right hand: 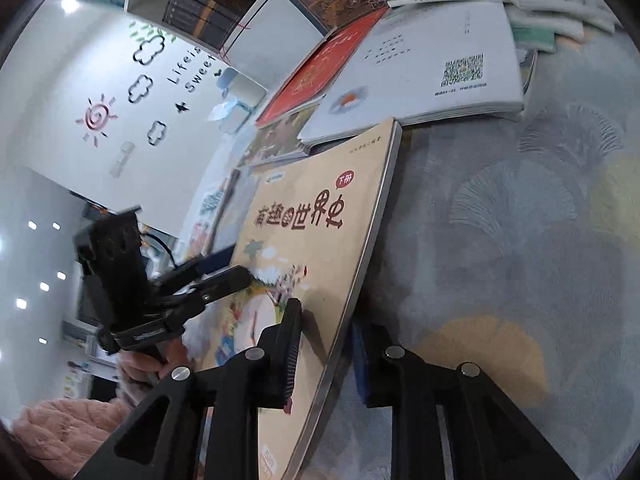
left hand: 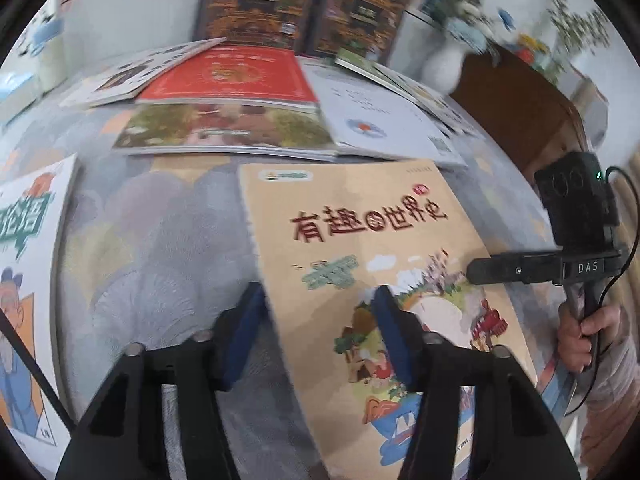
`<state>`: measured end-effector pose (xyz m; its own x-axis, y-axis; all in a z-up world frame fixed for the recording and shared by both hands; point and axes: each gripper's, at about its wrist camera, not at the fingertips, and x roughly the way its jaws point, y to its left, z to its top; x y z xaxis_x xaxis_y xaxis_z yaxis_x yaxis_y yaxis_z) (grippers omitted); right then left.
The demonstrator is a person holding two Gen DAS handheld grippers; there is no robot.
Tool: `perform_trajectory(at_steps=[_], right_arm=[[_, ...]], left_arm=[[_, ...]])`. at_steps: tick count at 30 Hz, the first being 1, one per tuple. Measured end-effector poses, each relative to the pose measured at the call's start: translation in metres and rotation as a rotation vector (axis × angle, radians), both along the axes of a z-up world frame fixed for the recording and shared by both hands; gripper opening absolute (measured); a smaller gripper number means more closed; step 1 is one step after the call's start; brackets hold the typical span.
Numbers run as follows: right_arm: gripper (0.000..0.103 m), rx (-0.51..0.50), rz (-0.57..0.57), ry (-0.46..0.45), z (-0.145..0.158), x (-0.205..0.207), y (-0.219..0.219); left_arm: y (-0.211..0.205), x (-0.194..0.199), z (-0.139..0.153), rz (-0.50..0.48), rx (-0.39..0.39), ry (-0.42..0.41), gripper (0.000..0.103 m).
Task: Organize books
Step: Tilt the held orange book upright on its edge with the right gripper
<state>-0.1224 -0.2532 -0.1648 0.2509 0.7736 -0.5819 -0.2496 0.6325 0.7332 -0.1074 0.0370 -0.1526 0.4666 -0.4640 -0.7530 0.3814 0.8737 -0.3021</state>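
On the patterned cloth, the tan book is tilted up off the surface, both grippers on it. The right gripper is clamped on its spine-side edge, one finger above the cover and one below. The left gripper straddles the opposite edge; whether its pads press the book I cannot tell. Just behind lie a white book and a red book; bare cloth opens to the right.

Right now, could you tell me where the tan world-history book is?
The tan book lies centre-right in the left wrist view, between both grippers, just in front of the white book.
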Motion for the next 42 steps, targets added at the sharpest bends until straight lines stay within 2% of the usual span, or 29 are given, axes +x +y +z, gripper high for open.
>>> perform_trajectory(at_steps=[1,3,6,7,10,15,21,26,29,36,39,41,42], right_arm=[[0.021,0.019,-0.006,0.012,-0.002,0.002,0.000],[0.021,0.018,-0.032,0.039,-0.001,0.004,0.003],[0.021,0.006,-0.066,0.147,0.005,0.007,0.009],[0.021,0.013,-0.061,0.158,0.007,0.007,0.012],[0.021,-0.025,-0.050,0.145,0.022,0.004,0.020],[0.021,0.026,-0.051,0.169,0.033,0.003,0.022],[0.022,0.059,-0.044,0.217,0.039,0.005,0.030],[0.022,0.075,-0.010,0.205,0.057,0.006,0.047],[0.022,0.057,0.014,0.187,0.069,0.009,0.061],[0.022,0.087,0.013,0.216,0.075,0.026,0.084],[0.022,0.069,0.009,0.212,0.067,0.036,0.091],[0.023,-0.043,0.004,0.164,0.053,0.038,0.091],[0.025,-0.104,0.003,0.135,0.047,0.038,0.092]], left_arm=[[0.004,0.001,0.000,0.017,-0.020,0.010,0.040],[0.008,0.003,0.000,0.041,-0.045,0.031,0.037],[0.005,0.002,0.003,0.045,-0.014,0.043,0.037],[0.003,0.001,0.004,0.051,0.014,0.039,0.037],[0.003,0.001,0.006,0.055,0.019,0.046,0.037],[0.011,0.005,0.014,0.060,-0.018,0.065,0.037],[0.013,0.002,0.035,0.065,0.013,0.017,0.037],[0.025,0.008,0.047,0.070,-0.020,0.018,0.037],[0.034,0.006,0.059,0.084,-0.020,-0.011,0.038],[0.065,0.010,0.078,0.125,-0.041,-0.041,0.038],[0.077,0.020,0.066,0.140,-0.046,-0.014,0.038],[0.079,0.033,0.042,0.125,-0.043,0.057,0.038],[0.079,0.037,0.029,0.133,-0.015,0.087,0.038]])
